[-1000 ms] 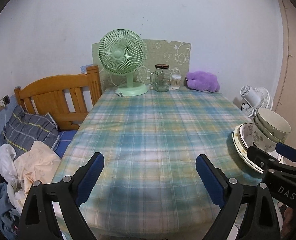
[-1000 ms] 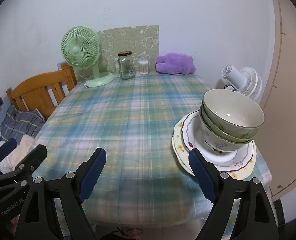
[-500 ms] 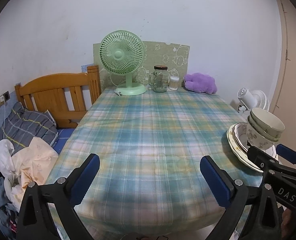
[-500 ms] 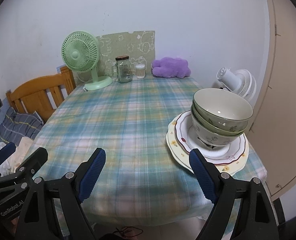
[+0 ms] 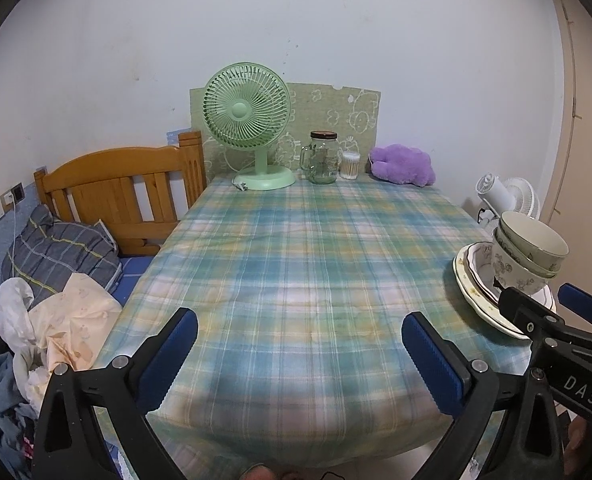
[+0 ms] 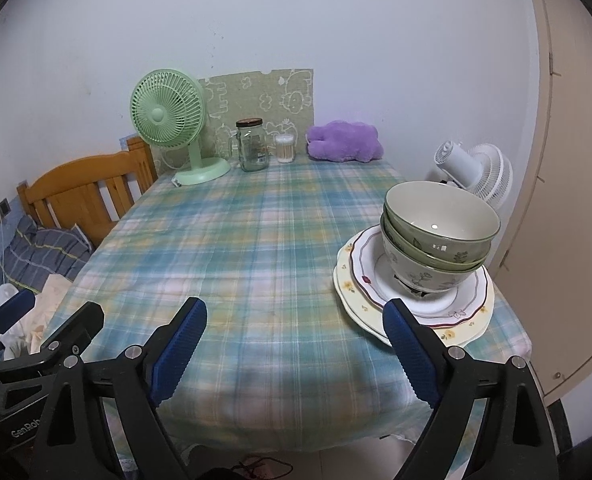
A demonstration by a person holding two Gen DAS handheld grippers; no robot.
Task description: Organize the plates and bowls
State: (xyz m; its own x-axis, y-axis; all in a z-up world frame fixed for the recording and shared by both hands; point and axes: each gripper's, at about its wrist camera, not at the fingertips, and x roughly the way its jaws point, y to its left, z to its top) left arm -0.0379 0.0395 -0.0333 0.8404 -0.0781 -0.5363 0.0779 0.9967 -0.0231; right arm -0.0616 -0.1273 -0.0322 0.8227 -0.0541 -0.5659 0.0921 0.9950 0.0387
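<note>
on the table three stacked bowls sit on two plates, both grippers' jaws apart

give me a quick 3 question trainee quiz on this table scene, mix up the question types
1. True or false: the left gripper is shut on a bowl.
2. Multiple choice: the stacked bowls sit on A) the bare tablecloth B) the stacked plates C) the glass jar.
3. Fill in: the purple plush lies at the table's far edge, to the ____ of the green fan as seen in the right wrist view.

Key
1. False: both the left gripper and the right gripper are open and hold nothing.
2. B
3. right
</note>
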